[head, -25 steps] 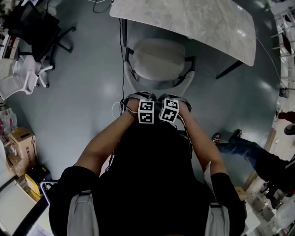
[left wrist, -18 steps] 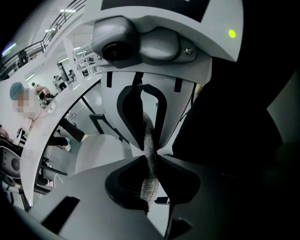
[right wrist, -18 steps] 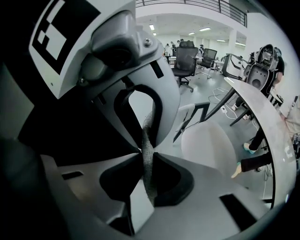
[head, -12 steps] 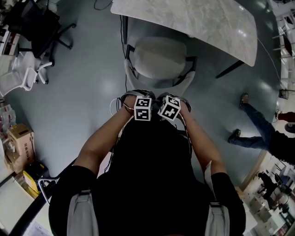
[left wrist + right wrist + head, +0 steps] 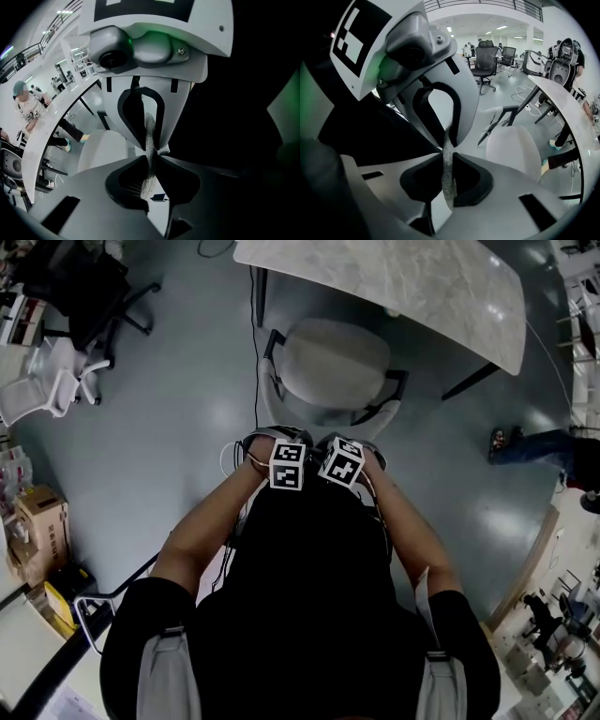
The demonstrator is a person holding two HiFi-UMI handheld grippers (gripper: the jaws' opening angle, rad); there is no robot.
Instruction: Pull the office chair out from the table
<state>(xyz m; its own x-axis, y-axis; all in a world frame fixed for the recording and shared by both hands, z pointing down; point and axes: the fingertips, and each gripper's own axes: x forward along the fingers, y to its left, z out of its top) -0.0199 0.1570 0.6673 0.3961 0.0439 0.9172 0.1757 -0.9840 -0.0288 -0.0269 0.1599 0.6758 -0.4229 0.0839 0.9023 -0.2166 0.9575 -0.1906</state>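
Well, the left gripper [image 5: 150, 151] and right gripper [image 5: 447, 157], whose jaws have just been closing, both pinch the thin mesh backrest edge [image 5: 149, 136] of the office chair [image 5: 333, 362] (it sits close against the table [image 5: 422, 287]); so narrow a bite may slip off if the chair resists rolling

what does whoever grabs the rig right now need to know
Left gripper: shut on the backrest top edge; fingers have just been closing tighter on it.
Right gripper: the same, shut on the backrest, just tightened.
The chair faces the table, its seat close to the near edge and about clear of it.
Done: both grips are on.
Left: probably pull the chair farther back, then let go.
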